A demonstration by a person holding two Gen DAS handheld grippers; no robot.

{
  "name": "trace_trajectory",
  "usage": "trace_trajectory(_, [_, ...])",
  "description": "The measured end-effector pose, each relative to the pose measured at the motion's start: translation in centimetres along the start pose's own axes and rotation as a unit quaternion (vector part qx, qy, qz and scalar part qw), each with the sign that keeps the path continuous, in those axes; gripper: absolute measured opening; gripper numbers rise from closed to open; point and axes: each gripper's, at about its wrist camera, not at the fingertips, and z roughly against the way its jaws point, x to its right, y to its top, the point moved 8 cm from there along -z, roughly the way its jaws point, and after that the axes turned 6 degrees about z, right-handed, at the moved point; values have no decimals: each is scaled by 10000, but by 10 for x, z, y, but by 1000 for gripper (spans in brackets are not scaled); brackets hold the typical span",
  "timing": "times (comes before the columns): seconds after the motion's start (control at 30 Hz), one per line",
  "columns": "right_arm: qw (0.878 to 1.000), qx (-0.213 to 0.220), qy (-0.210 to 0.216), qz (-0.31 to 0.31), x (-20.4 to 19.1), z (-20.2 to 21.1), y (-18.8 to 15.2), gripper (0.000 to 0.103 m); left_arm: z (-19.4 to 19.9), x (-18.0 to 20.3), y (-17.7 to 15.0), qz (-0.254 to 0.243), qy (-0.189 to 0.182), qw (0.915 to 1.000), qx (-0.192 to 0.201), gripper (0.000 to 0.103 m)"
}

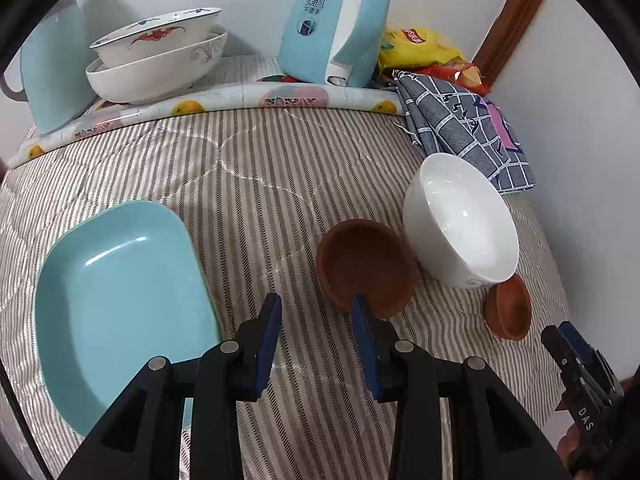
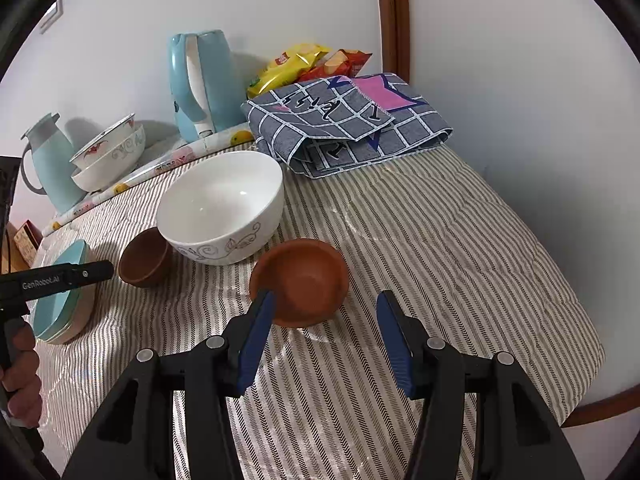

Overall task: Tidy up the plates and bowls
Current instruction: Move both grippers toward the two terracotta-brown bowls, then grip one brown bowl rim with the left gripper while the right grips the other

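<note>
So far little looks sorted: two patterned bowls (image 1: 156, 56) sit nested at the back, while a glossy white bowl (image 2: 222, 204), two small matte brown bowls and a squarish pale-blue plate (image 1: 120, 300) lie loose on the striped, quilted surface (image 1: 248, 184). The left tongs (image 1: 316, 308) are spread, one finger at the rim of the darker brown bowl (image 1: 366, 266). The right tongs (image 2: 326, 304) are spread too, empty, beside the terracotta bowl (image 2: 300, 280).
</note>
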Motion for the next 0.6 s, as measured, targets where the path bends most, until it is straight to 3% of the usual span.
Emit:
trace_trajectory(0.33, [9989,115,387,-217,-2,-2,14,54,-2,2,15,138,-218,9997,-1,34])
trace_trajectory(0.6, [9995,-210,172,-172,8,-31,18,51,-30,11,19,102,-95,9997,-208,34])
